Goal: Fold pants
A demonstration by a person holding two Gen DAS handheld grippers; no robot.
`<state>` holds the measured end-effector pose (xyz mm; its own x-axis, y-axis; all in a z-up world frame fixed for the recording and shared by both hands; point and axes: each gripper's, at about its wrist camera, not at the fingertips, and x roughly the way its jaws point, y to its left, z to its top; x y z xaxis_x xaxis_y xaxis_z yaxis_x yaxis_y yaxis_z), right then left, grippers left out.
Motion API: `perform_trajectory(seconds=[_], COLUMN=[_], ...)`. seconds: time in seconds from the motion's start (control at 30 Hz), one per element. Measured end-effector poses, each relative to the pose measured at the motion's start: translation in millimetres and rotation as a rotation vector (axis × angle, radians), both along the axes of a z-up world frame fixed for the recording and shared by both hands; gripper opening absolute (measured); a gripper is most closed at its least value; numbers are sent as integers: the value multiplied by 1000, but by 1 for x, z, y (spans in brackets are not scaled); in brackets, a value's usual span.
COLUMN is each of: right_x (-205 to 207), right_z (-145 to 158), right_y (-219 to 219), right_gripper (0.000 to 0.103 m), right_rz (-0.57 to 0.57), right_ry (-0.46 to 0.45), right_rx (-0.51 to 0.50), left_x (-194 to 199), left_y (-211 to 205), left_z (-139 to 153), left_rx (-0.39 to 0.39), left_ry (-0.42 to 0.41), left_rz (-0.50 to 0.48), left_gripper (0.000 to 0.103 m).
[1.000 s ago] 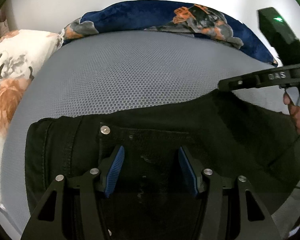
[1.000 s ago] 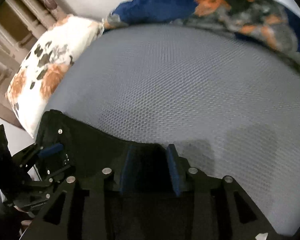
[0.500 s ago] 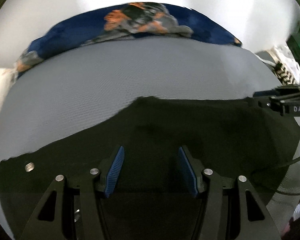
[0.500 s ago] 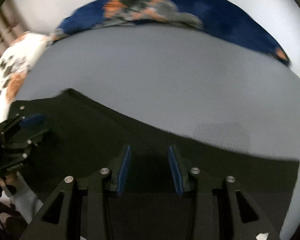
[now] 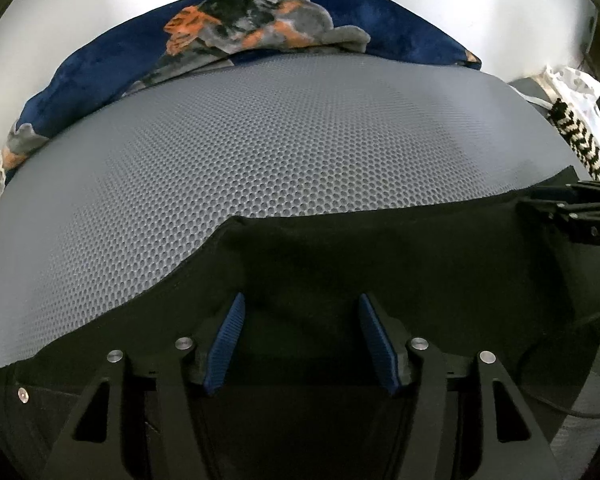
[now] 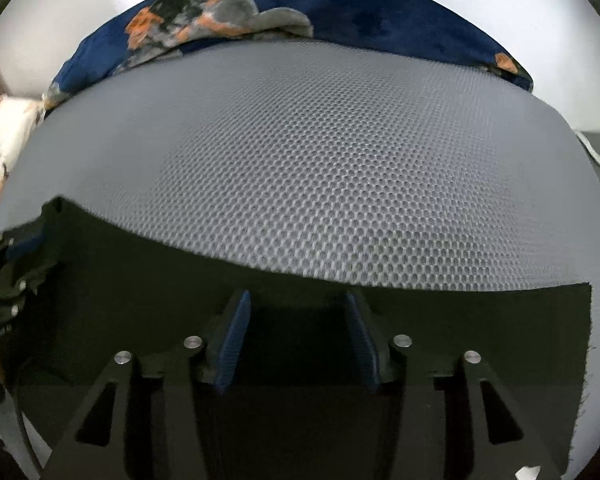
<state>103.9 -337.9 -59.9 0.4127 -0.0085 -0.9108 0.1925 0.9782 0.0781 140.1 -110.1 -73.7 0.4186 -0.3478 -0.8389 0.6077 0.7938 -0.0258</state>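
Black pants (image 5: 380,264) lie flat along the near edge of a grey mesh mattress (image 5: 284,140); they also show in the right wrist view (image 6: 148,280). My left gripper (image 5: 300,332) is open, its blue pads (image 5: 228,336) spread over the cloth. My right gripper (image 6: 296,332) is open above the pants' far edge, nothing between its pads (image 6: 236,336). The right gripper shows at the right edge of the left wrist view (image 5: 572,216). The left gripper shows at the left edge of the right wrist view (image 6: 8,280). A metal rivet (image 5: 22,396) marks the waist end.
A navy blanket with orange and grey print (image 5: 260,36) is bunched along the far side of the mattress (image 6: 300,152). A floral pillow (image 6: 0,140) lies at the left. A black-and-white striped item (image 5: 580,140) sits off the right edge.
Both grippers have moved rightward along the pants. The waist and rivet have slid to the left edge of the left wrist view; the pant leg's hem end now shows in the right wrist view.
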Motion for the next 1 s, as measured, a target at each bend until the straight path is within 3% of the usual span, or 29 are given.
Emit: perform_trajectory(seconds=[0.13,0.37,0.73,1.0], right_x=[3,7,-41,-94], right_z=[0,8,47,42], right_y=[3,-10,-67,-149], right_gripper=[47,51,51,51], right_rz=[6,-19,-58,-144], right_ry=[-3,-32,-137,-65], right_rx=[-12,63,57,273], left_x=[0,-3,-29,-54], left_y=[-3,-9,-3,19], left_z=[0,4,11,13], left_rx=[14,65,121,136], left_ry=[7,17,4,4], left_rz=[18,47,85,117], left_gripper=[61,61,61,62])
